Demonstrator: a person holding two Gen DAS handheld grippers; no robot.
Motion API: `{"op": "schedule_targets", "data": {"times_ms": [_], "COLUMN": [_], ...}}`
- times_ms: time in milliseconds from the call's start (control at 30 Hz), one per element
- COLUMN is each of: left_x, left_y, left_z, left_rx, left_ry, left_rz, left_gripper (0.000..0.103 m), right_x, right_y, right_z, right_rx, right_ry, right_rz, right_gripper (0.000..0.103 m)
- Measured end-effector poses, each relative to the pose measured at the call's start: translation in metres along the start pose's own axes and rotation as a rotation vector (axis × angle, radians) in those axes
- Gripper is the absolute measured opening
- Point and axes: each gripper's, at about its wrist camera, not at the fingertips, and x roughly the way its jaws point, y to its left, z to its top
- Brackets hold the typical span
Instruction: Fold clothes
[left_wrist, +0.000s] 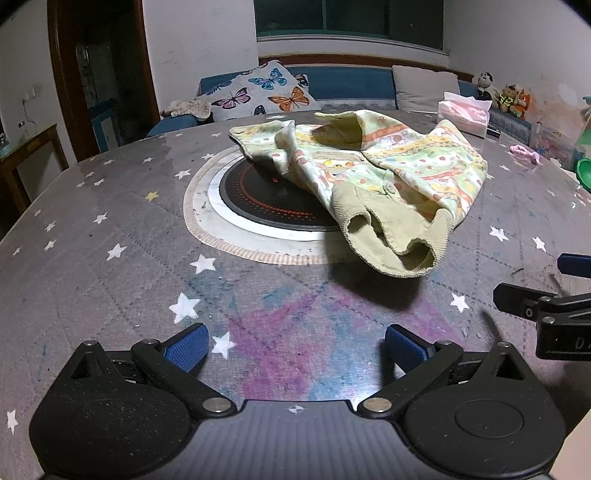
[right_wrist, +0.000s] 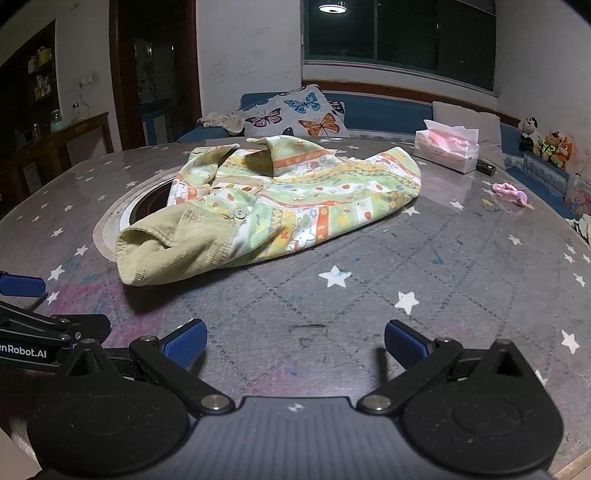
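Child's patterned jacket (right_wrist: 291, 199) lying crumpled on a round table (right_wrist: 461, 280).
The jacket partly covers the table's inset black hotplate (left_wrist: 266, 192), its ribbed cuffs (left_wrist: 391, 240) nearest the grippers. Left gripper (left_wrist: 297, 349) and right gripper (right_wrist: 295, 341) hover short of it, fingers apart and empty. A tissue pack (right_wrist: 445, 149) stands beyond.

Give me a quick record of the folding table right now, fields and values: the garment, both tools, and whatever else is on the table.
garment: patterned child's jacket, crumpled, unfolded, lying partly over the round black cooktop
cuffs: ribbed green cuffs at the near end
left tool: open, holding nothing, short of the jacket
right tool: open, holding nothing, short of the jacket
table: grey star-print cover
other items: tissue pack at the far side, pink cloth item to the right
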Motion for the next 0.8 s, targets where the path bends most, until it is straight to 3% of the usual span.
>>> {"op": "schedule_targets", "data": {"times_ms": [800], "left_x": [0.0005], "left_y": [-0.0028], "left_z": [0.0014], "left_rx": [0.011], "left_ry": [0.001], "left_rz": [-0.001], "left_gripper": [0.103], "right_x": [0.0034], "right_y": [0.0042], "right_z": [-0.0013], "right_rx": [-0.009], "right_ry": [0.022], "right_rz": [0.021], "right_gripper": [0.103]}}
